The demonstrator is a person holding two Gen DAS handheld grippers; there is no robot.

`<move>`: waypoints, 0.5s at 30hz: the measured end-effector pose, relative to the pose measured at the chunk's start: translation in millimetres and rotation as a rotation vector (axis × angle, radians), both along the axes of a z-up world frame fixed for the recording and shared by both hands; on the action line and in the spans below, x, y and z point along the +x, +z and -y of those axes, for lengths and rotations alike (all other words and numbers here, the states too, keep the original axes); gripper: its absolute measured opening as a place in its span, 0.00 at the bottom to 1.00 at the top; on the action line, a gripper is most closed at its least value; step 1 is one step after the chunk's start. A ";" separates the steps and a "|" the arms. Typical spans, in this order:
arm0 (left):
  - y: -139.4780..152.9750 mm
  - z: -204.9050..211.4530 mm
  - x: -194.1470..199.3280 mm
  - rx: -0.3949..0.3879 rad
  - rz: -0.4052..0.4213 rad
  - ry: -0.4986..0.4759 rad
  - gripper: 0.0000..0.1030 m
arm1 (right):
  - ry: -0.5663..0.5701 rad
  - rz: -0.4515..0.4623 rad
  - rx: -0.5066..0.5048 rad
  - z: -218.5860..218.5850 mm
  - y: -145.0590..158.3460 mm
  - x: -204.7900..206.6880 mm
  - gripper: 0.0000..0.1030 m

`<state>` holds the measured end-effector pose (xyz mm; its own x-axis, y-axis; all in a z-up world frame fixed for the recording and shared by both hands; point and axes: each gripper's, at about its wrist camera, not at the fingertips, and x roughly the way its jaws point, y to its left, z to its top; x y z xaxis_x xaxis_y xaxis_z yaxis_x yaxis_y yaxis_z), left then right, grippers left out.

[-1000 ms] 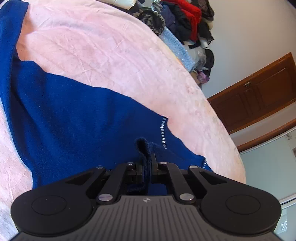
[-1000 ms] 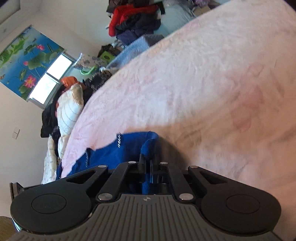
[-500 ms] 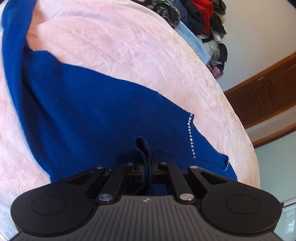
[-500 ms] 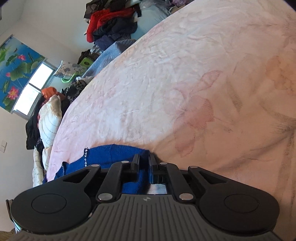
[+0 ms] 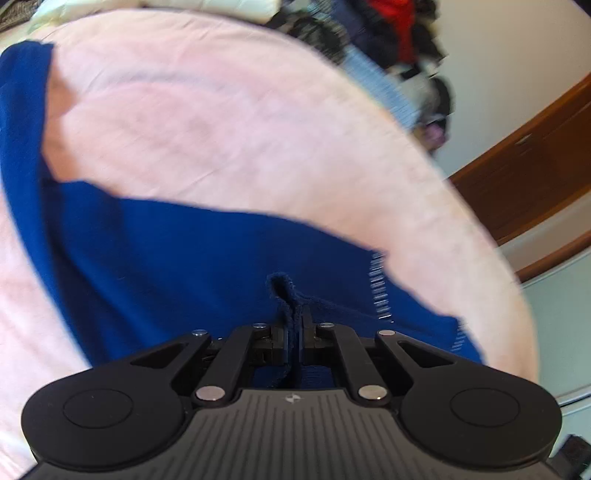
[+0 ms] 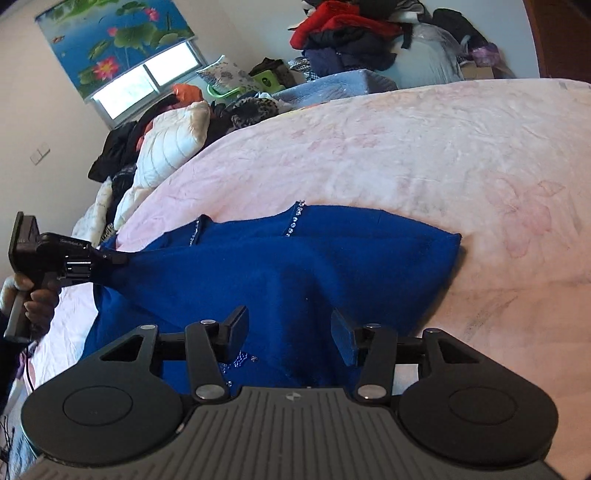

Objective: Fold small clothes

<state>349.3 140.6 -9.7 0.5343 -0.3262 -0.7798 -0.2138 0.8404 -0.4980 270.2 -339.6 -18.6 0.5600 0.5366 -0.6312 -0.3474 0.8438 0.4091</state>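
Note:
A small blue knit garment (image 6: pixel 295 266) with rhinestone trim lies on the pink bed cover (image 6: pixel 461 155). It also shows in the left wrist view (image 5: pixel 177 258), blurred. My left gripper (image 5: pixel 294 325) is shut on a pinched fold of the blue garment. It shows from the side in the right wrist view (image 6: pixel 110 258), pulling a corner of the cloth up and to the left. My right gripper (image 6: pixel 290 332) is open and empty, just above the garment's near part.
Piles of clothes (image 6: pixel 347 33) and bedding (image 6: pixel 170 144) line the far side of the bed. A window with a lotus blind (image 6: pixel 122 55) is at the back left. A wooden door (image 5: pixel 535 155) stands beyond the bed's right edge.
My right gripper has let go of the blue garment, opened and drawn back. My left gripper still holds its fold and has shifted, with motion blur.

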 end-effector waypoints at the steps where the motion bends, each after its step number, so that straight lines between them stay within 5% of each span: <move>1: -8.9 -3.5 1.0 -0.004 -0.031 0.002 0.05 | 0.034 0.005 -0.061 -6.3 -0.4 -2.6 0.56; 7: -18.1 -9.3 -6.6 -0.057 -0.027 0.003 0.04 | 0.216 0.204 -0.484 -53.7 -9.7 -44.5 0.52; 9: -19.9 -8.5 -6.0 -0.061 -0.041 -0.011 0.04 | 0.247 0.234 -0.522 -60.5 -12.2 -48.7 0.41; 12: -17.0 -6.7 -5.4 -0.058 -0.040 -0.024 0.05 | 0.252 0.277 -0.605 -69.4 -13.4 -51.4 0.02; 15: -7.0 -11.3 -6.9 -0.046 -0.023 -0.013 0.04 | 0.267 0.357 -0.706 -76.5 -8.7 -59.5 0.01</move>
<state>342.4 151.9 -16.7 0.5120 -0.3688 -0.7758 -0.2146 0.8196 -0.5313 210.7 -263.1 -27.3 0.7001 0.2249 -0.6777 -0.5808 0.7314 -0.3572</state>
